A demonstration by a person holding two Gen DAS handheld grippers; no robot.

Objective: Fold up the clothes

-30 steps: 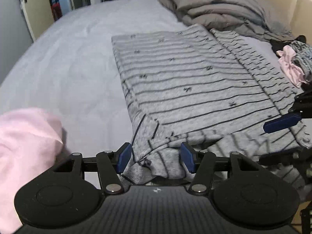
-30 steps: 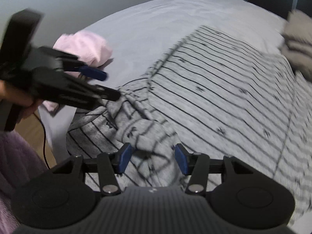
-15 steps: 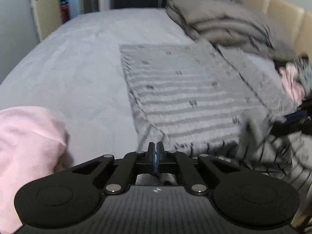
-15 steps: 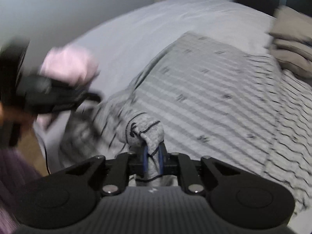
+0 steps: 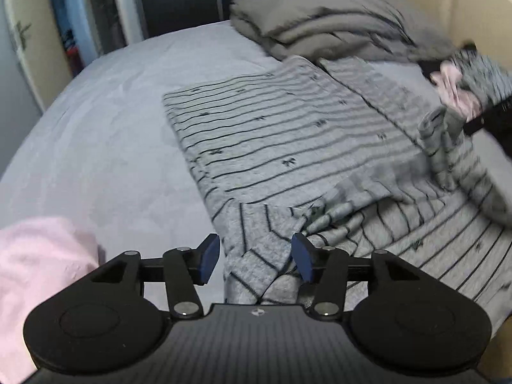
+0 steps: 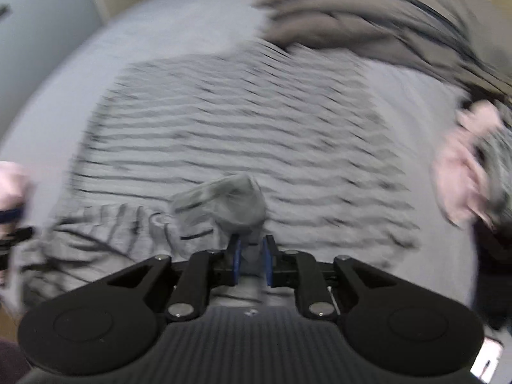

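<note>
Grey black-striped knit garment (image 5: 288, 147) spread flat on pale bed (image 5: 105, 147), long axis near to far; right claw (image 6: 251, 260) clamped on near-right bunch, left claw (image 5: 255, 257) apart astride near-left corner.

You see a bed (image 5: 105, 147) with grey sheet, beige headboard (image 5: 473, 9), dark wardrobe (image 5: 182, 0), door (image 5: 28, 48) at left.

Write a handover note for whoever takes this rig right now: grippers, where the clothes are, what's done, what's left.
Left gripper: open, near hem of the striped grey garment between its fingers, not gripped.
Right gripper: shut on a bunched part of that garment, lifted above the flat part.
Garment lies on the bed, one side folded inward. Pink cloth beside it, unsorted pile at the far right.
Left: lay the held part down, finish folding.
</note>
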